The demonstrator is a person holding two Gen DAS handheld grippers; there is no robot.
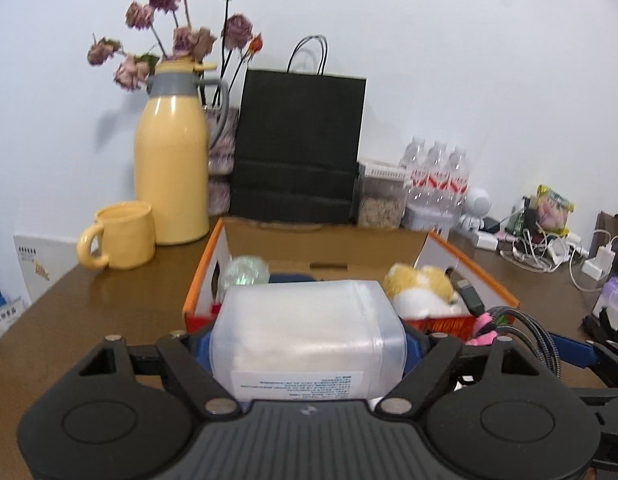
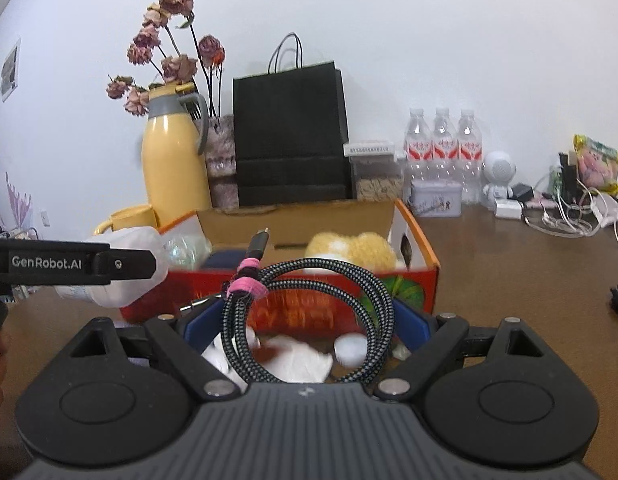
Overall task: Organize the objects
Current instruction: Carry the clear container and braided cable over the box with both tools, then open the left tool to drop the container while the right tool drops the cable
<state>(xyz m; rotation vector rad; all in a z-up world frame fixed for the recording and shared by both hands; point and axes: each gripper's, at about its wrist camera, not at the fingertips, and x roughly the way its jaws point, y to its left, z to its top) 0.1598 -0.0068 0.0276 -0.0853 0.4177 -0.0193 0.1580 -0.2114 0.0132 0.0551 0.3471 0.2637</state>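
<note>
Left gripper point(image 1: 307, 344): jaws closed on a translucent plastic container point(image 1: 307, 332) with a printed label, held lying sideways just in front of the open cardboard box point(image 1: 469, 276). Right gripper point(image 2: 307, 322): jaws set wide around a coiled braided cable point(image 2: 309, 320) bound with a pink strap point(image 2: 247, 285), the coil pressed between the blue pads. Box on the brown tabletop point(image 2: 529, 280), holding a plush toy point(image 2: 351, 250) and a clear ball point(image 1: 245, 272). Behind the box: yellow jug point(image 1: 171, 168), yellow mug point(image 1: 123, 240), black paper bag point(image 1: 299, 148), three water bottles point(image 2: 443, 152).
</note>
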